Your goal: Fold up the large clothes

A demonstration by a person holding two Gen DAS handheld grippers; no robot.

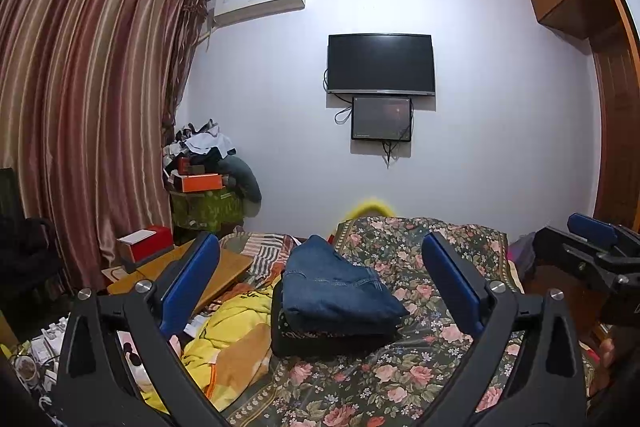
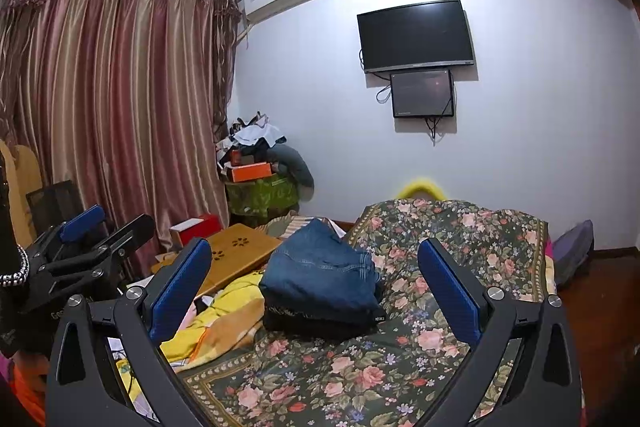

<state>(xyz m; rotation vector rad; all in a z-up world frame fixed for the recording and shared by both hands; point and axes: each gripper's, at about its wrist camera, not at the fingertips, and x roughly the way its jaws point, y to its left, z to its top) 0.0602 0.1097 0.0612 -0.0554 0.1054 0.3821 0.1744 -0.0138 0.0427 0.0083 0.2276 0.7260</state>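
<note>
Both grippers are held raised above the bed, and nothing is gripped. The left gripper has its fingers spread wide, with only air between the blue pads. The right gripper is likewise spread wide and holds nothing. Each is also caught at the edge of the other's view, side by side and level.

The task's thing, the jeans, is seen folded into a compact block on the floral cover. It rests on top of a dark garment, also folded, so that a stack of 2 is formed. The stack sits near the cover's left border, just beside a crumpled yellow blanket. That placement is judged deliberate: the flat floral area is the only level ground, and the stack is kept to one side of it, which leaves room for the next item.

The jeans are judged finished, since no loose leg or waistband is seen trailing. The upper fold stands slightly proud toward the far end; a slump is possible if the stack is knocked.

A low wooden board lies at the left of the bed and a heap stands in the far corner. Whether more large clothes wait there cannot be told.

The raised, spread posture is judged to suit a retreat from a completed fold or a search for the next garment.
</note>
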